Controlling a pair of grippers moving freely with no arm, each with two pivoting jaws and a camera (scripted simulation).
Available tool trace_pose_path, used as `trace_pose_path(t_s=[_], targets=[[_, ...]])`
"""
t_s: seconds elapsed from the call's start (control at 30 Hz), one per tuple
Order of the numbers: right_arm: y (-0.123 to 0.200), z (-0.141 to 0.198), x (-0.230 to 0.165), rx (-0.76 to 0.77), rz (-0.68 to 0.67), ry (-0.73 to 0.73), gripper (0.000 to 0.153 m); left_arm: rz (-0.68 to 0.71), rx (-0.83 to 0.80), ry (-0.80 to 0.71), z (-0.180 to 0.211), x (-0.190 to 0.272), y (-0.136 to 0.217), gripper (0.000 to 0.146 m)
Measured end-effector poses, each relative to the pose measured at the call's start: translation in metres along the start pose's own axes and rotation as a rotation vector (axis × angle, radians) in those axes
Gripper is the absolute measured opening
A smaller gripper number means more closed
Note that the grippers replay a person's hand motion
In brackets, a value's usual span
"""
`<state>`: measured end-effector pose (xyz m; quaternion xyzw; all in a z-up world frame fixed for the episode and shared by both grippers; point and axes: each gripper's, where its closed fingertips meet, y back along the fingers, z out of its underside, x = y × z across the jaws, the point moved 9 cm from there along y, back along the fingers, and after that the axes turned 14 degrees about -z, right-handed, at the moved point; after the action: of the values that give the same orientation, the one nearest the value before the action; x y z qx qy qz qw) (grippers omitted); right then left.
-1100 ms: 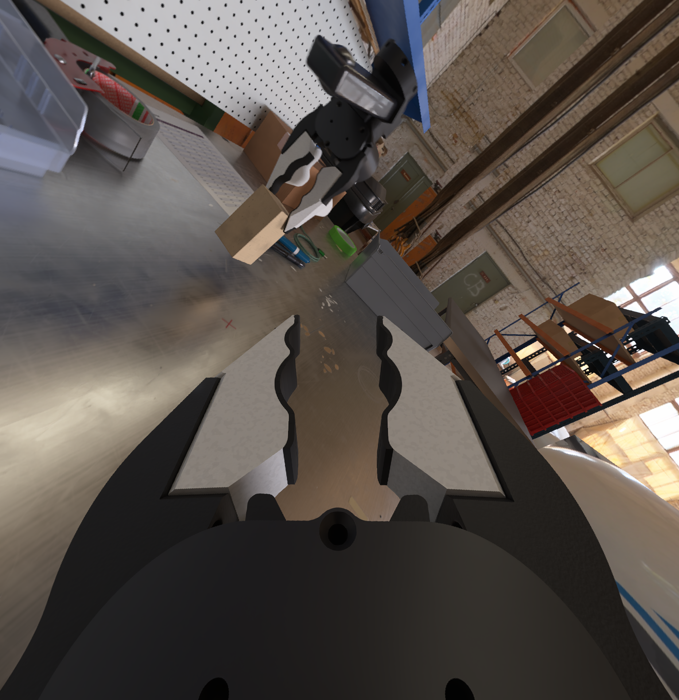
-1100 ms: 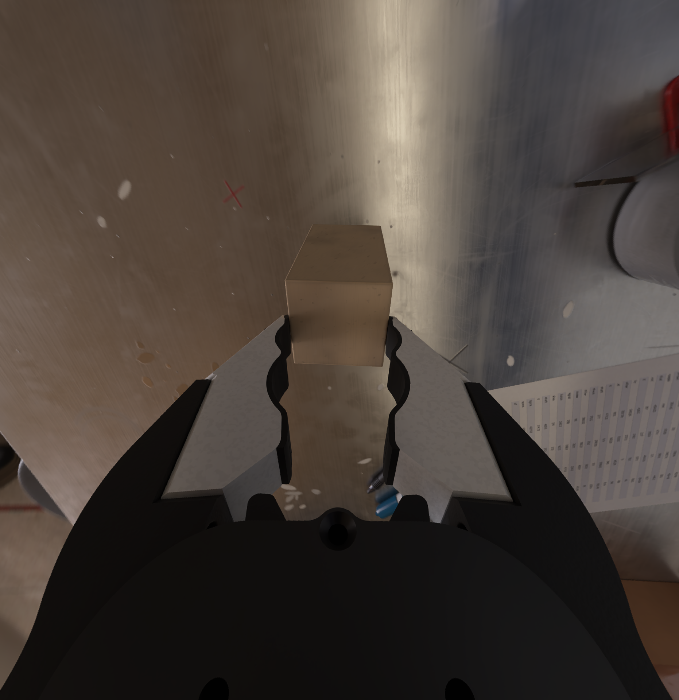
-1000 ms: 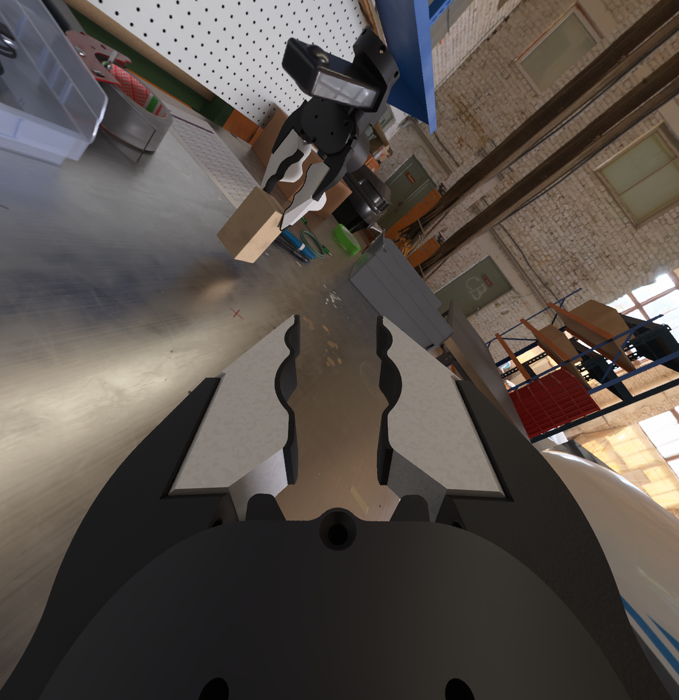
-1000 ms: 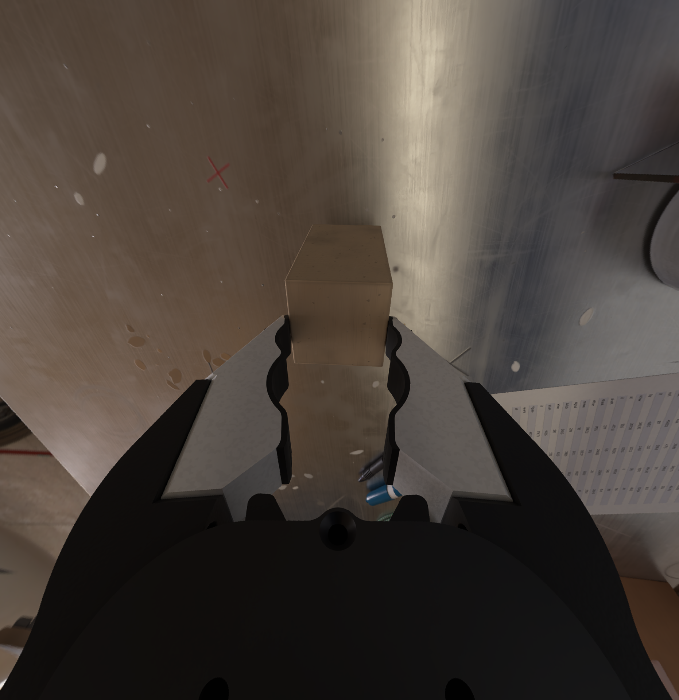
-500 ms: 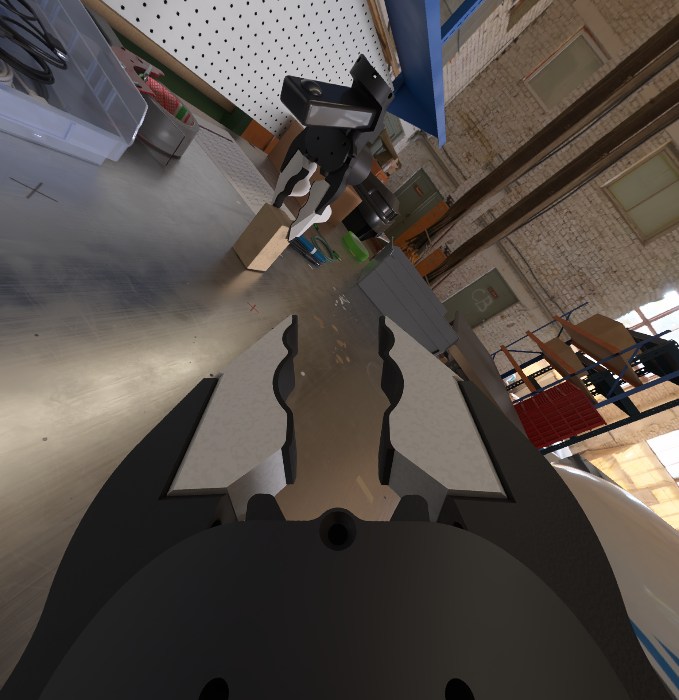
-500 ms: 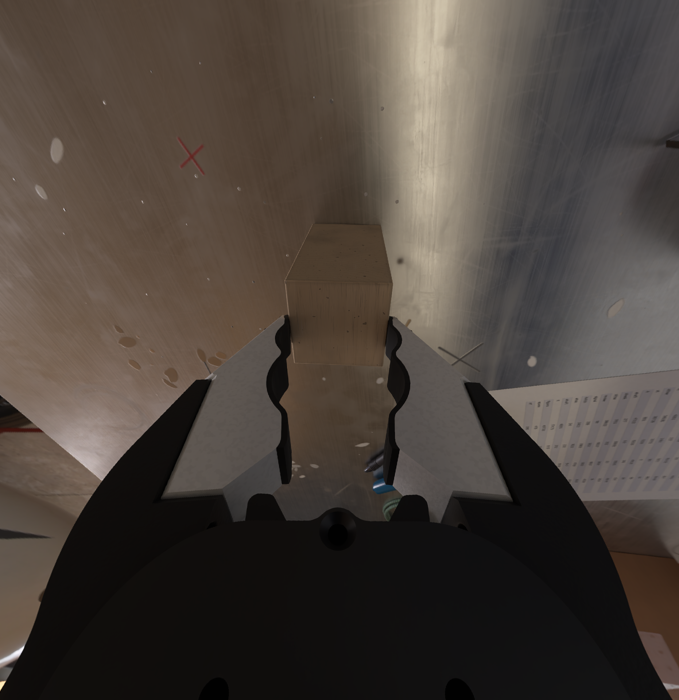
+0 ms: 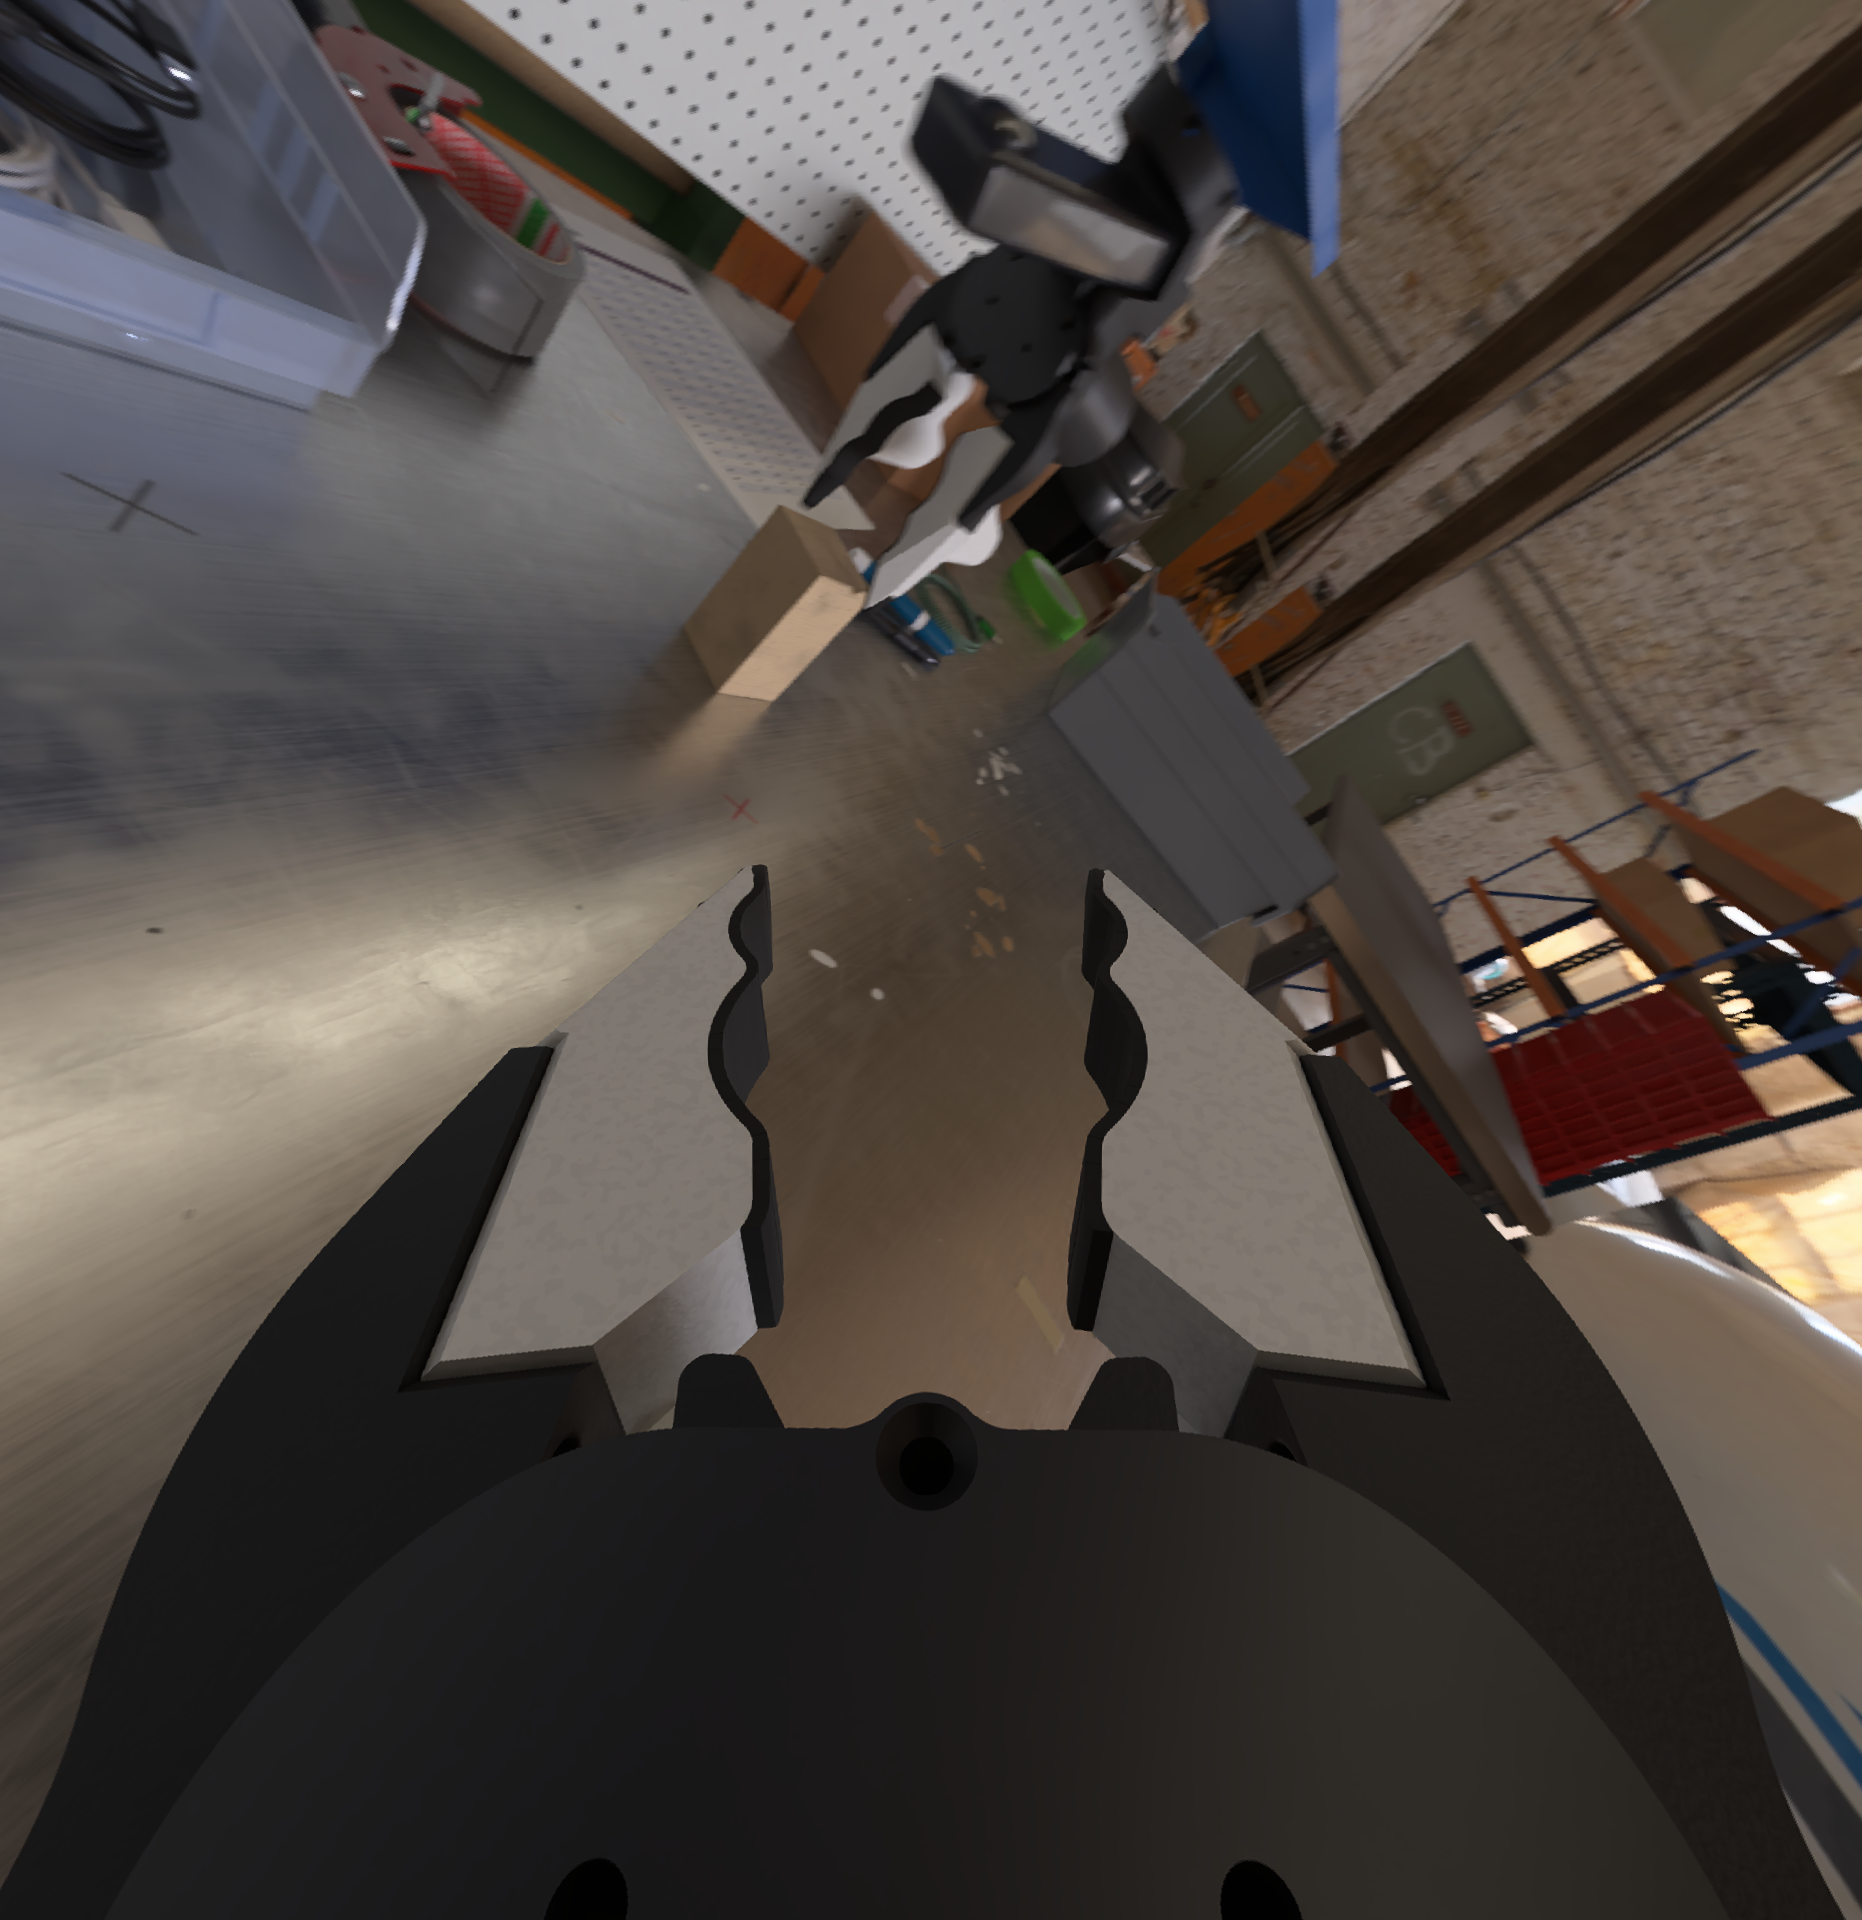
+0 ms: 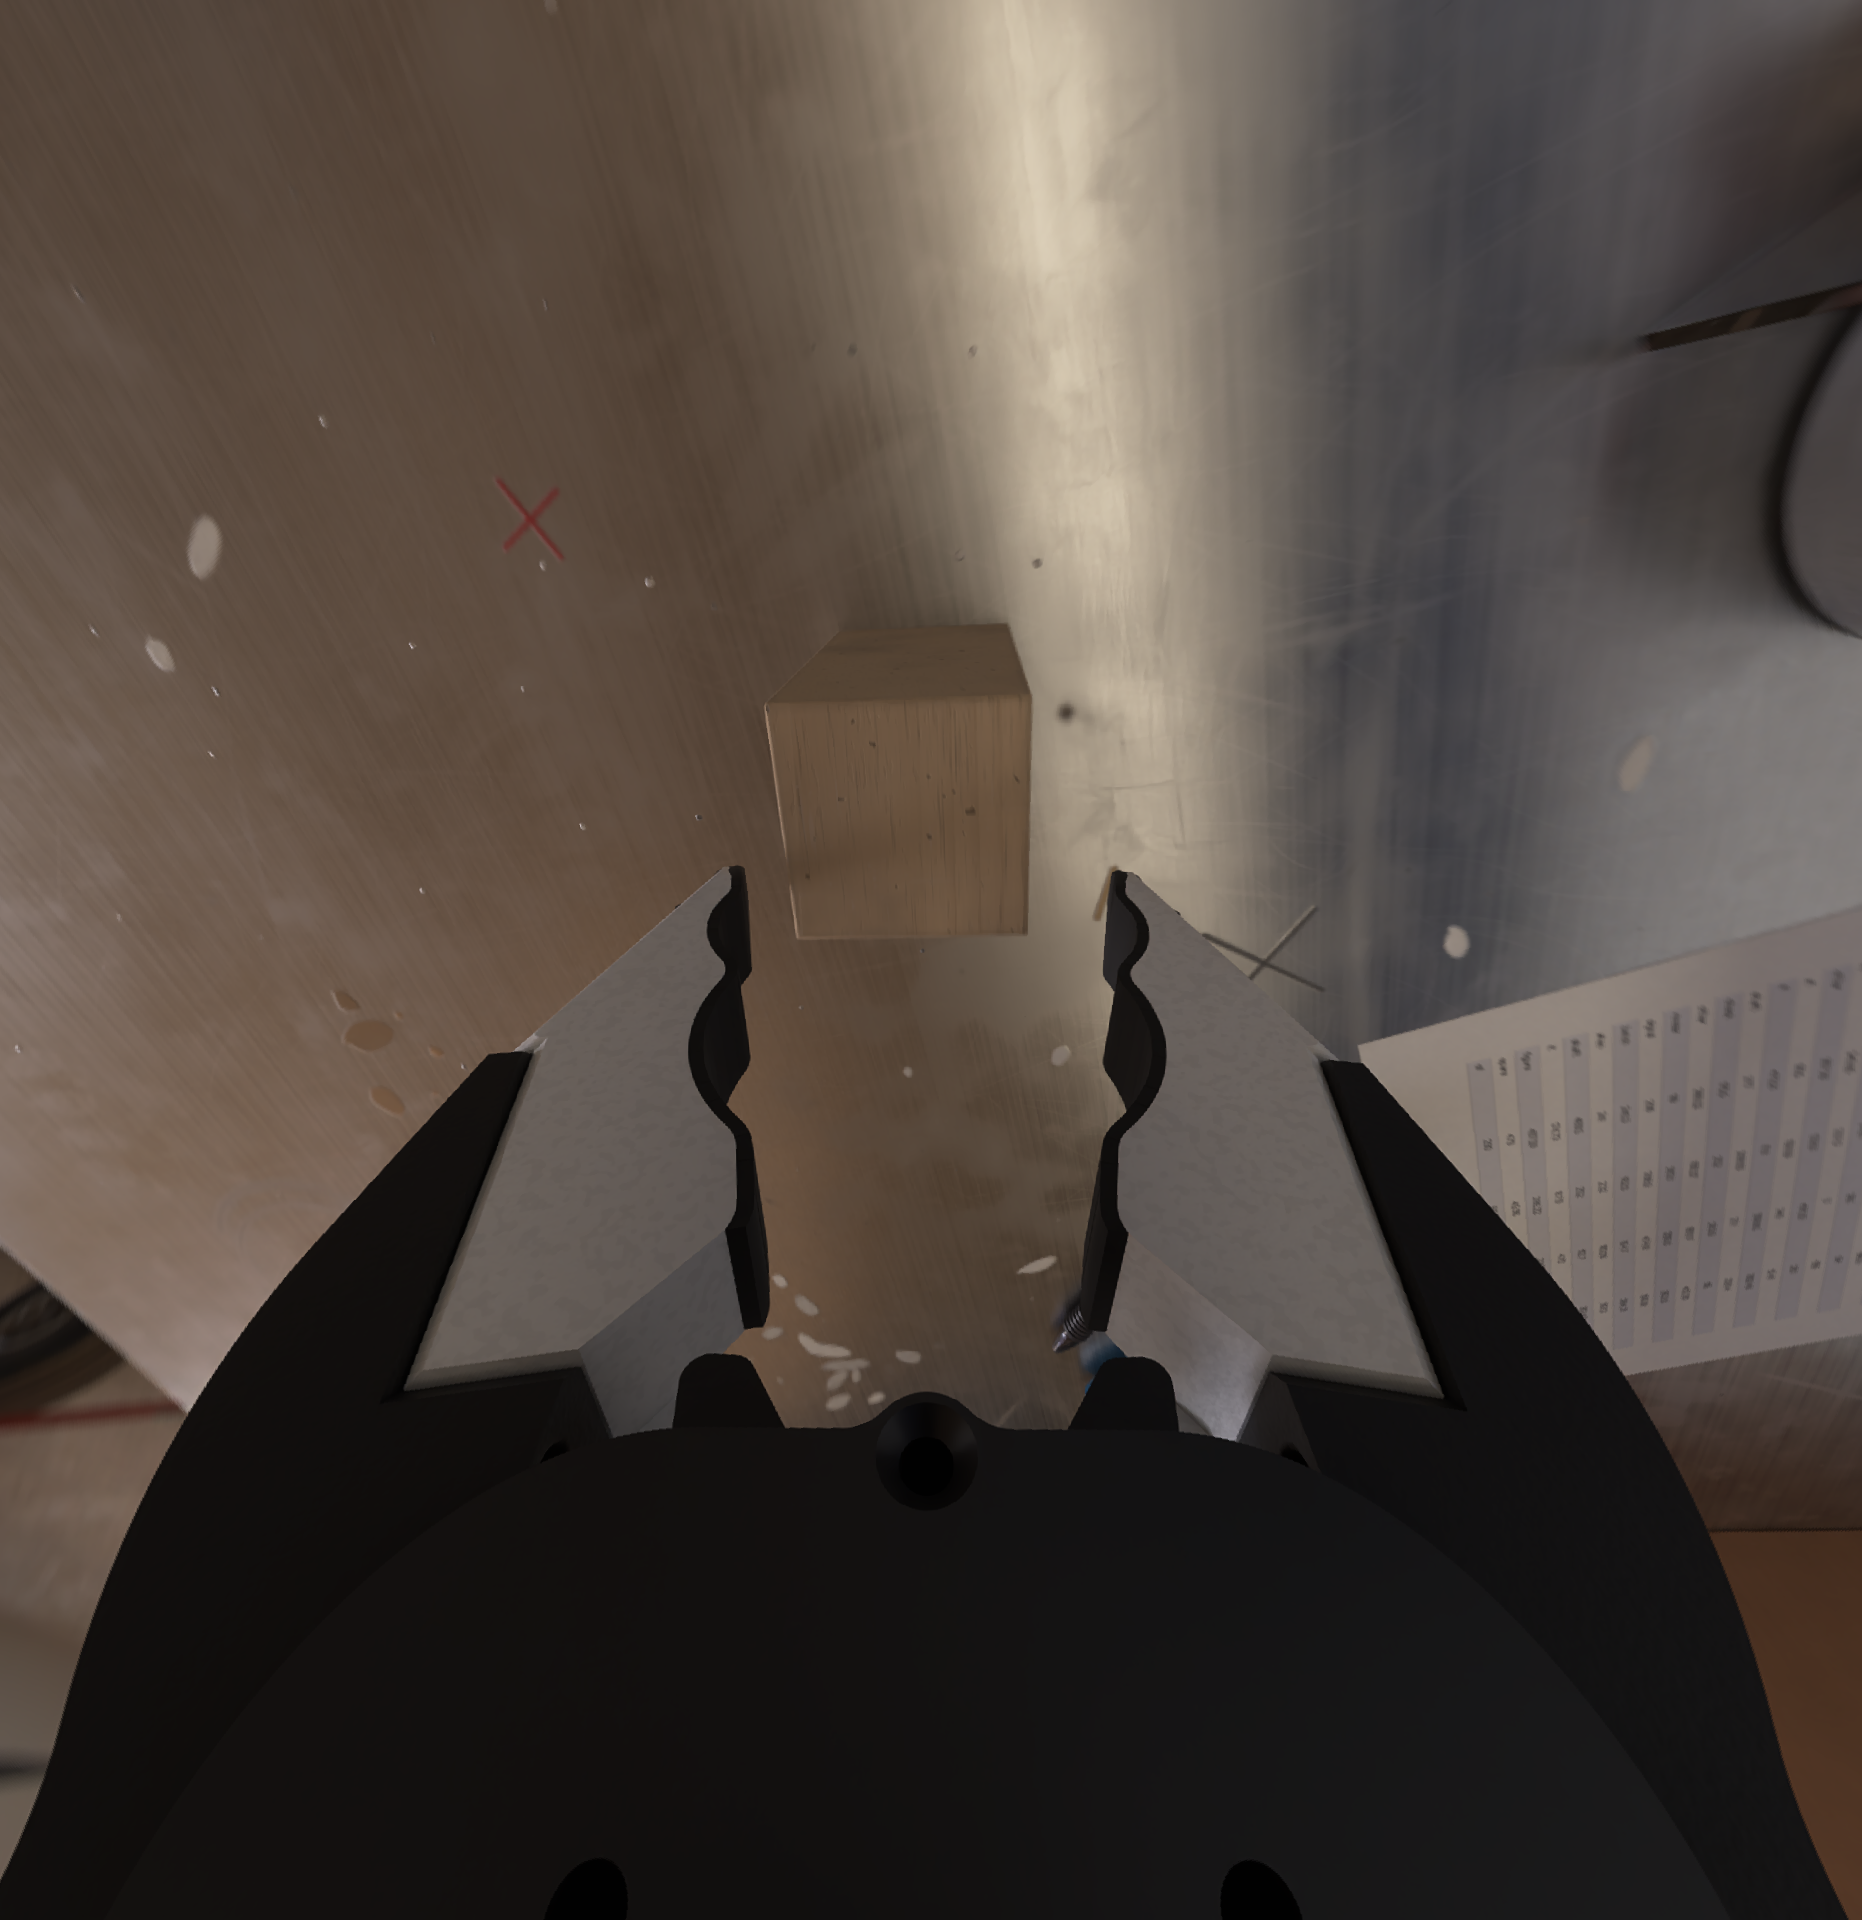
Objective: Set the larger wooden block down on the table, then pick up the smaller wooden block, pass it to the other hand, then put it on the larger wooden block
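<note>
One light wooden block [image 8: 906, 790] stands on the brushed metal table [image 8: 387, 312]; no second block shows in either view. My right gripper [image 8: 927, 883] is open just above and behind the block, with its fingertips apart from the block's sides. In the left wrist view the same block [image 7: 771, 613] rests on the table ahead, with the right gripper [image 7: 870, 530] open over its far top edge. My left gripper [image 7: 922, 883] is open and empty, low over the table and well short of the block.
A clear plastic bin [image 7: 179, 208] and a grey tape roll [image 7: 491, 260] stand at the far left. A printed sheet [image 8: 1633, 1143] lies right of the block. Blue pens [image 7: 916, 623] and a green roll [image 7: 1041, 592] lie behind it. A red cross [image 8: 530, 516] marks the table.
My right gripper has lowered the block onto the table, opened and let it go, then drawn back a little. My left gripper's jaws have widened slightly.
</note>
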<state>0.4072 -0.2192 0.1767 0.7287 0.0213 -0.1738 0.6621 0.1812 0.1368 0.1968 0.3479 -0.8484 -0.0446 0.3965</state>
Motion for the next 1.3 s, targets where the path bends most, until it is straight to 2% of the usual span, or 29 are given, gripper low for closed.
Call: trace_pose_path(t_s=[0.07,0.13,0.3,0.37,0.43,0.5,0.67,0.73,0.9,1.03,1.1,1.17,1.23,1.3], targets=[[0.013,0.008,-0.006,0.095,0.043,-0.007,0.071,-0.065,-0.017,-0.02,-0.006,-0.001,0.0,0.061],[0.025,0.019,-0.015,0.221,0.085,-0.026,0.074,-0.194,-0.033,-0.058,-0.012,-0.009,0.004,0.061],[0.036,0.048,-0.057,0.616,0.115,-0.088,0.075,-0.825,-0.225,-0.202,-0.037,-0.066,0.015,0.061],[0.029,0.056,-0.08,0.755,0.116,-0.093,0.074,-0.926,-0.329,-0.189,-0.048,-0.089,0.005,0.061],[0.018,0.063,-0.103,0.864,0.091,-0.101,0.069,-0.897,-0.41,-0.143,-0.058,-0.106,-0.011,0.061],[0.004,0.071,-0.121,0.927,0.06,-0.111,0.067,-0.865,-0.483,-0.206,-0.066,-0.12,-0.028,0.061],[-0.025,0.097,-0.152,0.976,0.001,-0.133,0.072,-0.744,-0.793,-0.68,-0.072,-0.14,-0.056,0.061],[-0.032,0.108,-0.158,0.969,-0.004,-0.158,0.072,-0.721,-0.906,-0.784,-0.071,-0.145,-0.061,0.061],[-0.035,0.127,-0.163,1.001,0.0,-0.209,0.071,-0.66,-0.989,-0.846,-0.067,-0.155,-0.074,0.065],[-0.032,0.125,-0.163,1.023,-0.011,-0.207,0.07,-0.646,-1.06,-0.84,-0.059,-0.164,-0.079,0.048],[-0.03,0.12,-0.164,1.021,0.017,-0.177,0.069,-0.65,-1.037,-0.845,-0.059,-0.167,-0.077,0.03],[-0.029,0.113,-0.166,1.044,0.071,-0.124,0.07,-0.666,-0.993,-0.837,-0.064,-0.165,-0.073,0.029],[-0.026,0.101,-0.17,1.088,0.094,-0.071,0.071,-0.653,-0.873,-0.842,-0.074,-0.149,-0.066,0.029],[-0.023,0.084,-0.175,1.17,0.024,-0.049,0.07,-0.619,-0.687,-0.894,-0.083,-0.118,-0.058,0.029]])
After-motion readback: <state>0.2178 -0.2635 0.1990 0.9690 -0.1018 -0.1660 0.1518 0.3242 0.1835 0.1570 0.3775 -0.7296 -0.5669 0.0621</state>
